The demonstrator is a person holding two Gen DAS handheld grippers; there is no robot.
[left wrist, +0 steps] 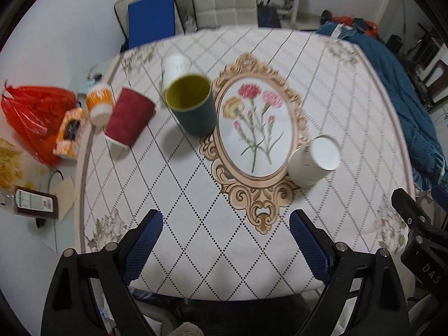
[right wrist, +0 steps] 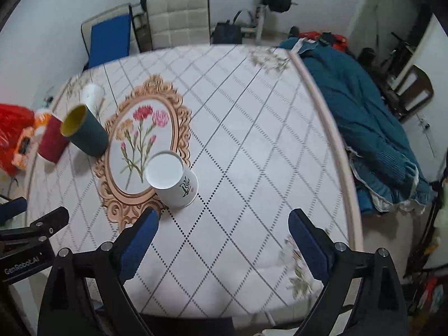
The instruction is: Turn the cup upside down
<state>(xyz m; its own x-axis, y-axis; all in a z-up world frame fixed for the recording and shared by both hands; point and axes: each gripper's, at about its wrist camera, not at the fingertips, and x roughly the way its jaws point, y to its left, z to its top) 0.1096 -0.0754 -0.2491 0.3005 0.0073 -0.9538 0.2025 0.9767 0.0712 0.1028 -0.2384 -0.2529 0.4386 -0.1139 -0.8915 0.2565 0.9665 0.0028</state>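
Note:
A dark green cup with a yellow inside stands upright, mouth up, left of the flower print; it also shows in the right wrist view. A red ribbed cup stands upside down to its left. A white paper cup stands upside down at the print's right edge. Another white cup stands behind the green one. My left gripper is open and empty above the table's near edge. My right gripper is open and empty, just in front of the white cup.
A table with a diamond-pattern cloth. An orange-and-white bottle, a red plastic bag and an orange box sit off the left edge. Blue cloth lies to the right. Chairs stand behind.

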